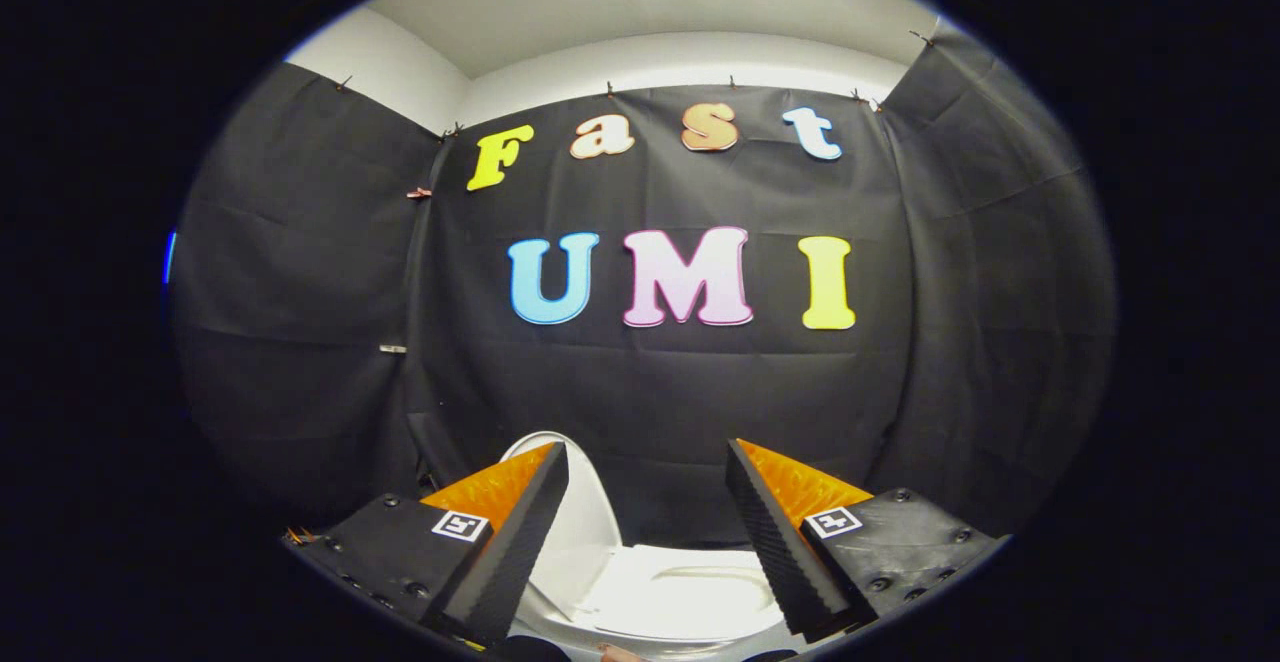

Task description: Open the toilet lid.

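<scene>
Gripper view is showing my claw (648,522) spread, holding nothing. Toilet lid (575,502) is standing raised beyond it, so I'm judging gentle release best.

Raised lid (585,502) beside left fingers (500,552)

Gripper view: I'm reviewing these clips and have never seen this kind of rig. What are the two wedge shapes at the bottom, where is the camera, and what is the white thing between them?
There is no robot arm here. A person carries a hand-held two-finger gripper, and a fisheye camera riding on it looks forward along the fingers. The two wedges are those fingers, spread apart and holding nothing.

Between and just beyond them sits a white toilet. Its lid stands raised, up behind one finger, and the seat ring lies exposed below. So the lid looks already open.

Behind is the booth's black cloth wall, with a pale ceiling above.
</scene>
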A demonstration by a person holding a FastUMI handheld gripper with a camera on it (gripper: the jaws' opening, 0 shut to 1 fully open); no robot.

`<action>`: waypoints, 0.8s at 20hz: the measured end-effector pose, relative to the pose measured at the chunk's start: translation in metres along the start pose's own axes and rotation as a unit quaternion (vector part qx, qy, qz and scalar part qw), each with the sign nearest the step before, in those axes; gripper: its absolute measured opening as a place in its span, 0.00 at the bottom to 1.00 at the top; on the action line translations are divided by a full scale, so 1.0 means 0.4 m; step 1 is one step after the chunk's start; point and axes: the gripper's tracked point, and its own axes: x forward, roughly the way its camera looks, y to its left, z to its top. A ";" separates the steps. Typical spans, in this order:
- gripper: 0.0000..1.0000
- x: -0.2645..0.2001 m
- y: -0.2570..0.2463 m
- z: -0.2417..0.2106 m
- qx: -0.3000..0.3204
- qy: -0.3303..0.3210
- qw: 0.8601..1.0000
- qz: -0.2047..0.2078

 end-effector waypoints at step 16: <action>0.99 -0.097 -0.071 0.050 -0.006 -0.020 0.999 -0.032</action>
